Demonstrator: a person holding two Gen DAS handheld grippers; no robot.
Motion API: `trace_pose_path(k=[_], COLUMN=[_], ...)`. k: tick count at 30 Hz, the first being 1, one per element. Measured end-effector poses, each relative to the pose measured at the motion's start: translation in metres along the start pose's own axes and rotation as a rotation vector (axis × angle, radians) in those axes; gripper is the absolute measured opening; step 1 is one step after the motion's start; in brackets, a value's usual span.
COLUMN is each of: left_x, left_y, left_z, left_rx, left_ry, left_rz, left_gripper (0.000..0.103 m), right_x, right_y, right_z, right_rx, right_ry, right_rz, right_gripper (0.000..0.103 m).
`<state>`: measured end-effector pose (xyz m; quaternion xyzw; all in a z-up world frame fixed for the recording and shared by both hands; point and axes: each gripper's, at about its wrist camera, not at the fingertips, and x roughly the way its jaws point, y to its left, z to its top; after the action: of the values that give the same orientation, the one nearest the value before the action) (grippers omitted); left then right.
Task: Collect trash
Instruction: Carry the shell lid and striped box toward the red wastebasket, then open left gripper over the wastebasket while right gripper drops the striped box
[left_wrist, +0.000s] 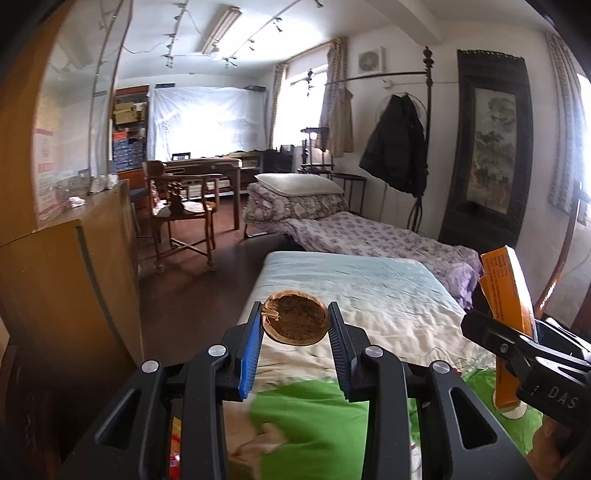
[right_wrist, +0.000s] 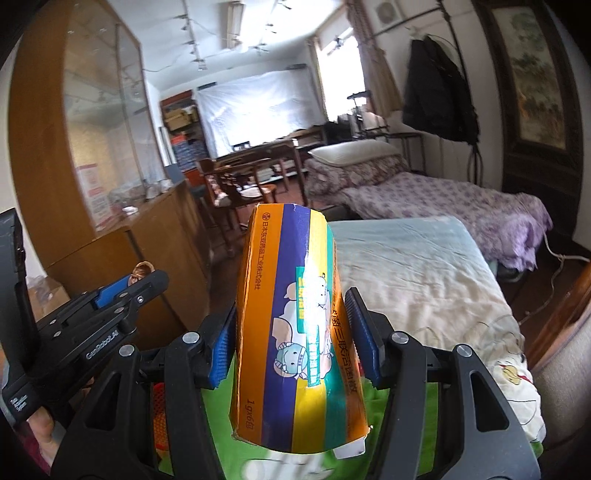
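Over the bed (left_wrist: 369, 295) you've got both grabbers loaded, so this looks like the carry-to-the-bin stretch, though no bin or bag shows up in either view. Your left gripper (left_wrist: 295, 325) is pinching a brown walnut-shell half (left_wrist: 295, 322) right at the fingertips, edge to edge between the pads, hollow side facing the camera. Tip grip makes sense for something that small and round, but it could pop out if you swing fast. Your right gripper (right_wrist: 290, 332) is clamped on the orange medicine box (right_wrist: 295, 325) around its middle, the box standing up past the fingers and the carton squashed in a bit, which is fine for trash. From the left camera the box sits off to the right (left_wrist: 508, 306), well apart from the shell, so the two loads shouldn't bump.
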<state>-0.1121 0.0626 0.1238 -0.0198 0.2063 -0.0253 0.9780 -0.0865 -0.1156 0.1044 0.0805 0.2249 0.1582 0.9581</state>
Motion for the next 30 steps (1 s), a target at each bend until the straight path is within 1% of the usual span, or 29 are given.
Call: trace_pose_path(k=[5, 8, 13, 17, 19, 22, 27, 30], left_x=[-0.018, -0.023, -0.024, -0.017, -0.009, 0.008, 0.034, 0.048], left_y=[0.037, 0.066, 0.122, 0.167, 0.19, 0.222, 0.256, 0.266], left_z=[-0.007, -0.016, -0.041, -0.072, -0.091, -0.128, -0.183, -0.212], left_rx=[-0.033, -0.059, -0.1, -0.147, -0.176, -0.234, -0.29, -0.301], left_ry=[-0.002, 0.022, 0.081, 0.154, 0.199, 0.292, 0.425, 0.494], left_rz=[0.042, 0.072, 0.162, 0.222, 0.246, 0.272, 0.305, 0.315], left_gripper=[0.034, 0.034, 0.034, 0.034, 0.034, 0.034, 0.034, 0.034], right_x=[0.005, 0.011, 0.03, 0.054, 0.065, 0.082, 0.115, 0.13], right_y=[0.034, 0.056, 0.092, 0.123, 0.131, 0.147, 0.164, 0.168], right_z=[-0.004, -0.01, -0.021, -0.035, -0.041, -0.053, -0.072, -0.083], right_rx=[-0.057, -0.093, -0.147, -0.189, -0.21, -0.238, -0.26, -0.272], right_ry=[0.029, 0.058, 0.106, 0.18, 0.202, 0.24, 0.313, 0.353], right_rz=[0.052, 0.084, 0.137, 0.185, 0.196, 0.207, 0.216, 0.212], right_gripper=[0.055, 0.055, 0.055, 0.055, 0.055, 0.055, 0.055, 0.055])
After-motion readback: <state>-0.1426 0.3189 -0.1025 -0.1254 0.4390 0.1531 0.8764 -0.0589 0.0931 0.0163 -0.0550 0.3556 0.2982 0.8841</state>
